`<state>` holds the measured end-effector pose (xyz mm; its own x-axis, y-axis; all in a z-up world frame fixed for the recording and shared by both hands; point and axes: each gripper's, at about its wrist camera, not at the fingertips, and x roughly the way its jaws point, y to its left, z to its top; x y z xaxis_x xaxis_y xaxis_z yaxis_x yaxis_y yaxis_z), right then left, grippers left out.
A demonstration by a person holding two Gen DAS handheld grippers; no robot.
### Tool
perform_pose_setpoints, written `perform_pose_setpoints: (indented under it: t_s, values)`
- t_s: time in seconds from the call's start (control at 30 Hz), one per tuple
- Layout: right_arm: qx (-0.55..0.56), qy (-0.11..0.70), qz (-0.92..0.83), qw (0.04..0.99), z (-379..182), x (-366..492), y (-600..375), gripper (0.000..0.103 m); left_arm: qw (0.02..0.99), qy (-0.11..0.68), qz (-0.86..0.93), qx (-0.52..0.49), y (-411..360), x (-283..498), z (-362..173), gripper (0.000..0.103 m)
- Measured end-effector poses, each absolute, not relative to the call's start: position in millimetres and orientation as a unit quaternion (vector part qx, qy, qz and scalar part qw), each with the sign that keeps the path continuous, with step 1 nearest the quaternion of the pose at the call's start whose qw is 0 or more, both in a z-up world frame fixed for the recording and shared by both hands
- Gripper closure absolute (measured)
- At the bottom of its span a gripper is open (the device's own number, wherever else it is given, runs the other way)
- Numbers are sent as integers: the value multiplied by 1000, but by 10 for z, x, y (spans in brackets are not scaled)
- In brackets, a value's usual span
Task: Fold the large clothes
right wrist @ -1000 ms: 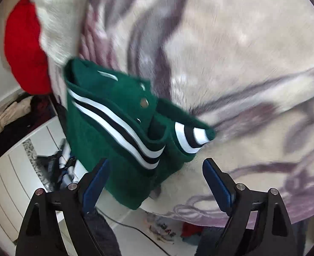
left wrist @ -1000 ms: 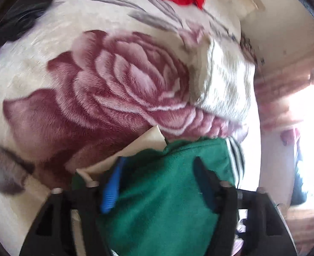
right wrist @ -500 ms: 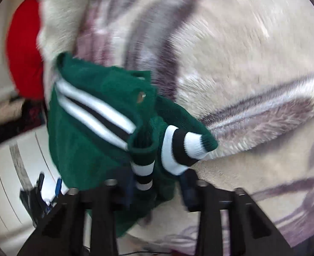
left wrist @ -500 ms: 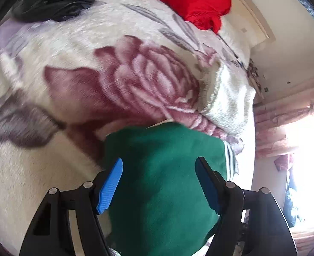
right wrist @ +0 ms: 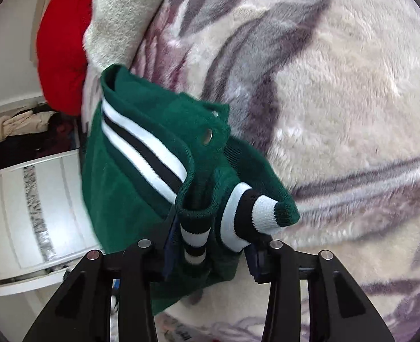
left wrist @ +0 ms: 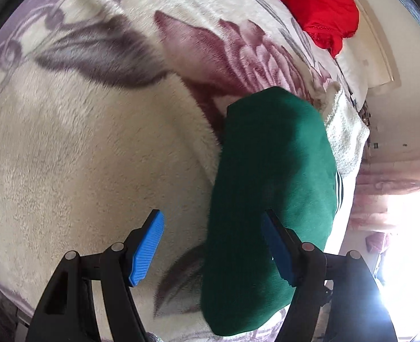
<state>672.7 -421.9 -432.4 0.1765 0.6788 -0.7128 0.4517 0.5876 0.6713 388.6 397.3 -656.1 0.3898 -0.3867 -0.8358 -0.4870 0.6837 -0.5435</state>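
Right wrist view, nearest first: my right gripper (right wrist: 210, 252) has its fingers drawn in on the striped cuff and hem of the green jacket (right wrist: 141, 171), the ribbing bunched between the pads. Beyond the grip the jacket lies in a folded bundle near the edge of the floral blanket (right wrist: 338, 99), its collar stripe and a snap facing up. Farther off sit a red garment (right wrist: 59, 42) and a white cabinet (right wrist: 24, 199).

From the left wrist view, my left gripper (left wrist: 212, 245) stands wide apart and holds nothing; its right finger (left wrist: 275, 245) lies over the green bundle, the other over bare blanket.

As I judge it, the step is carrying the gripped cuff end over the bundle to tidy the fold. To do it well I keep the pinch on all the layers, lift low, and lay the cuff flat, using the free left gripper to pin the bundle so it does not slide off the edge.
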Motion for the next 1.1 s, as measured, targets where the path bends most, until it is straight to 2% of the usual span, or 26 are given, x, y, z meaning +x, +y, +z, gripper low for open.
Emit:
perform_pose_setpoints:
  t_s: [0.13,0.17,0.2,0.23,0.27,0.33,0.37,0.4,0.5,0.57,0.7,0.77,0.9,0.97,1.1]
  values:
    - [419,608,112,665,-4294,6861,-4255,75,736,537,30,-411,3993,3858,-6567,34]
    - [424,618,109,653,-4427,6856,-4314,75,735,533,25,-418,3991,3846,-6583,34]
    - [431,627,115,639,-4498,6756,-4415,70,734,531,22,-423,3985,3826,-6598,34]
    - [443,636,120,620,-4654,6772,-4477,62,732,531,19,-426,3970,3812,-6610,34]
    - [454,650,125,597,-4737,6801,-4511,45,732,531,15,-427,3958,3803,-6614,34]
    - [460,674,145,560,-4778,6906,-4533,33,733,526,6,-431,3940,3766,-6608,34]
    - [436,694,146,554,-4703,6981,-4574,20,733,522,-1,-436,3930,3744,-6600,34]
    - [407,703,150,564,-4584,7055,-4641,11,732,518,-9,-443,3924,3725,-6601,34]
    - [368,695,190,587,-4320,7373,-4751,9,725,499,-28,-474,3927,3683,-6627,34]
    - [341,691,226,596,-4252,7725,-4661,3,716,479,-64,-503,3897,3745,-6692,34]
    - [316,682,319,577,-4393,8279,-4287,3,711,486,-128,-492,3703,4015,-6867,34]
    - [306,687,366,547,-4526,8582,-3974,3,720,492,-138,-470,3641,4120,-6944,19]
    - [261,730,430,463,-4889,8828,-3404,0,716,496,-154,-466,3697,4241,-7082,14]
    - [265,733,459,426,-4991,8874,-3181,0,711,501,-160,-467,3708,4281,-7135,3]
    - [279,729,495,381,-5065,8964,-2823,0,698,509,-167,-476,3678,4410,-7291,0]
